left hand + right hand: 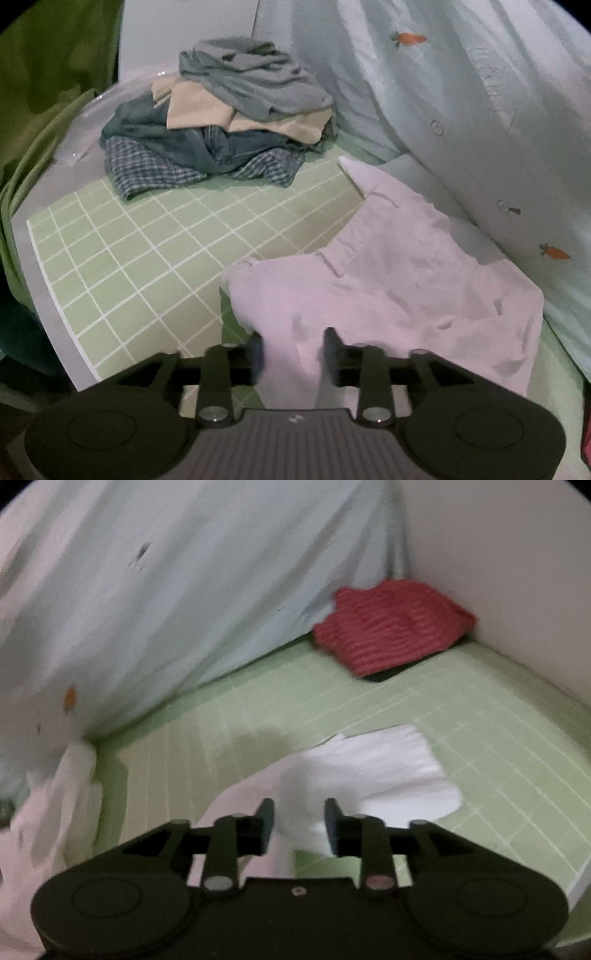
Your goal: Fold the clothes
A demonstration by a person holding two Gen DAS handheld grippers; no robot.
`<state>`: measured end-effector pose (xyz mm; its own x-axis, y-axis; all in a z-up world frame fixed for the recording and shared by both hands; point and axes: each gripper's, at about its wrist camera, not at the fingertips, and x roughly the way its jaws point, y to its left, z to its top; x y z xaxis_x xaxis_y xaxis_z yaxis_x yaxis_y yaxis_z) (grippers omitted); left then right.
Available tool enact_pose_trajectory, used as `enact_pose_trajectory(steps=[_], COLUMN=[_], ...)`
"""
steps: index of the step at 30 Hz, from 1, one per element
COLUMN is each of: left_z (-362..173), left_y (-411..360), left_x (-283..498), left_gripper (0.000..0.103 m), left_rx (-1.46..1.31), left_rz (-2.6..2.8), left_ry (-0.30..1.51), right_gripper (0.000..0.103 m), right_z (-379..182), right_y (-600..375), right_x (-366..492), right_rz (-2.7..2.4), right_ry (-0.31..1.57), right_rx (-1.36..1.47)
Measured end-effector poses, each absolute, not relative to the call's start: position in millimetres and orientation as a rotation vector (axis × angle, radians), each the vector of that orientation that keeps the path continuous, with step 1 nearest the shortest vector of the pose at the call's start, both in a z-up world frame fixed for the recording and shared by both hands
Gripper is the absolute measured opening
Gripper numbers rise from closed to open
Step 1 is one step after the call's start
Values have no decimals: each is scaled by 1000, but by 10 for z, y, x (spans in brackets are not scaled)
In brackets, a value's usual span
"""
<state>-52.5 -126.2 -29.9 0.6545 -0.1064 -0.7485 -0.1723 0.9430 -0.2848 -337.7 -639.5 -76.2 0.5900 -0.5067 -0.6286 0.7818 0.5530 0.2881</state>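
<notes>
A white garment (406, 280) with belt loops, seemingly shorts or trousers, lies spread on the green grid sheet (147, 258). My left gripper (294, 352) is at its near edge. A bunch of the cloth runs between the fingers, so the gripper is shut on the garment. In the blurred right wrist view, another part of the white garment (388, 760) rises off the sheet into my right gripper (299, 825), which is shut on it. More white cloth hangs at the far left of that view.
A pile of unfolded clothes (229, 122), grey, beige, denim and plaid, sits at the back left. A folded red striped garment (391, 638) lies in the corner by the wall (498, 554). A pale blue carrot-print cloth (461, 92) rises along the far side.
</notes>
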Motion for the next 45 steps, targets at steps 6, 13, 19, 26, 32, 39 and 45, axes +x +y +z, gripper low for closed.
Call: enact_pose_trajectory(steps=[6, 13, 19, 26, 32, 39, 45], left_z=[-249, -232, -310, -377, -468, -627, -851], left_y=[-1435, -1743, -2068, -2379, -2502, -2522, -2526], left_x=[-752, -1000, -1095, -1001, -717, -284, 64], left_gripper=[75, 81, 82, 82, 82, 82, 82], left_rx=[-321, -281, -252, -222, -218, -209, -235], left_rz=[49, 35, 3, -32, -22, -4, 46], left_ry=[812, 798, 840, 868, 907, 948, 1030], right_gripper=[56, 70, 70, 26, 2, 2, 2], right_z=[-906, -1294, -1473, -1519, -1251, -662, -574], right_y=[-6726, -7142, -7336, -7540, -7668, -7751, -7684], right_x=[-3710, -3842, -3796, -3687, -3523, -2886, -2164], right_rz=[-915, -947, -873, -861, -888, -857, -786], right_ry=[481, 505, 485, 511, 467, 360, 359], right_rx=[733, 911, 1060, 1105, 973, 775, 726])
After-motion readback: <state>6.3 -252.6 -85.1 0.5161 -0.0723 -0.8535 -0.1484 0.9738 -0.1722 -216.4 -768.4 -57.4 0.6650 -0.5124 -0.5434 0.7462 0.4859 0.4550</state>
